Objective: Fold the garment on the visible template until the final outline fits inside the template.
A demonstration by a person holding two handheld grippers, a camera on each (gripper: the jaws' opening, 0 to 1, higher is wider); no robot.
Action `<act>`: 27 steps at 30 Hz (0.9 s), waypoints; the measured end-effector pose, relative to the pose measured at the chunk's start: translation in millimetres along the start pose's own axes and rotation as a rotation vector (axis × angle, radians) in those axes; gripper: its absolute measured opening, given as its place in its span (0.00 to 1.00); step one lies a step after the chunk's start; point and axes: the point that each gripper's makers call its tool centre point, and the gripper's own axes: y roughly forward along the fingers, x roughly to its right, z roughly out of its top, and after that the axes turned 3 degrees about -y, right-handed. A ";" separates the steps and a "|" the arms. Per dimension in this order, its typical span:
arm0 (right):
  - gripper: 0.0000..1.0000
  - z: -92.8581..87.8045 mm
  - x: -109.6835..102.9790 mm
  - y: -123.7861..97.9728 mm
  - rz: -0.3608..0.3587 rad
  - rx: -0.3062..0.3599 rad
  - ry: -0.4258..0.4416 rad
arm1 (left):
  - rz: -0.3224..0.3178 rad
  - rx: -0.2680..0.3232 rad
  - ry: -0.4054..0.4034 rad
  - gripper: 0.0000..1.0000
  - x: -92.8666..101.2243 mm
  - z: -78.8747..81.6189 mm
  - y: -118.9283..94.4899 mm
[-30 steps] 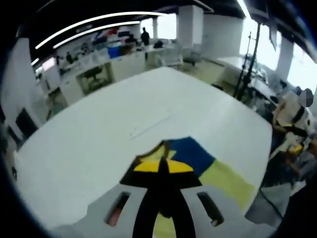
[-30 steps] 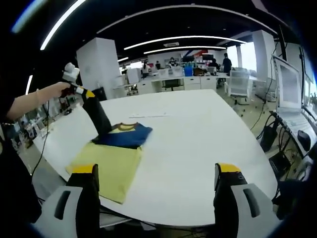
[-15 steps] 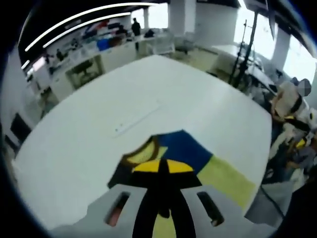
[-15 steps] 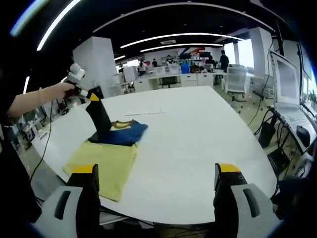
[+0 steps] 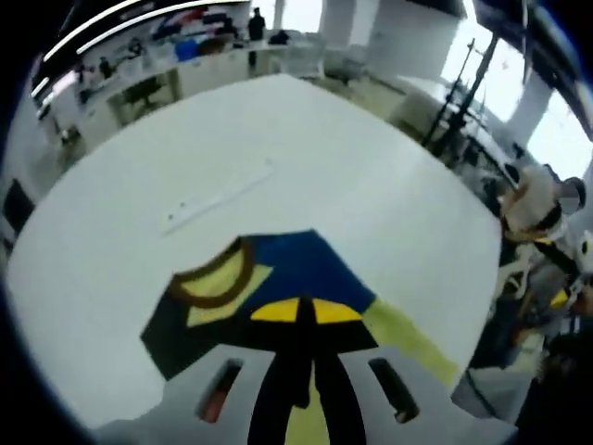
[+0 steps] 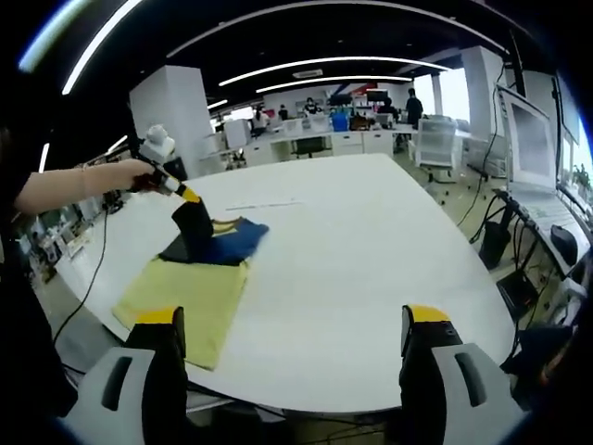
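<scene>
One garment [image 6: 190, 278] lies on the white table [image 6: 371, 269], at the 9 o'clock side of the right gripper view. Its lower part is yellow and flat; its navy upper part [image 5: 278, 278], with a yellow collar band [image 5: 218, 278], is folded over onto it. In the left gripper view the navy section sits at 6 o'clock, directly ahead of the jaws.

The left gripper [image 5: 304, 311] has its two yellow-tipped jaws pressed together on the navy fabric. In the right gripper view this same gripper [image 6: 190, 222] stands on the garment, held by one hand [image 6: 139, 174].

The right gripper [image 6: 295, 324] hangs over the near table edge with its jaws wide apart, holding nothing.

One thin pale strip [image 5: 218, 195] lies on the table at 11 o'clock of the garment. Beyond the table stand desks [image 6: 324, 139], one white pillar [image 6: 176, 116], and one tripod stand [image 5: 454, 111].
</scene>
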 end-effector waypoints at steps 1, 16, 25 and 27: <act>0.96 -0.7 0.2 0.0 -0.002 -0.002 0.001 | -0.001 -0.005 -0.005 0.00 2.0 -1.1 3.6; 0.96 -5.8 1.6 7.0 -0.002 -0.019 0.009 | -0.060 -0.027 -0.044 0.00 29.9 -5.8 35.3; 0.96 -8.2 3.6 8.3 -0.003 -0.029 0.006 | -0.134 -0.044 -0.057 0.00 56.5 -12.3 39.9; 0.96 -8.6 4.1 8.8 -0.004 -0.030 0.008 | -0.139 -0.047 -0.050 0.00 58.7 -13.3 42.0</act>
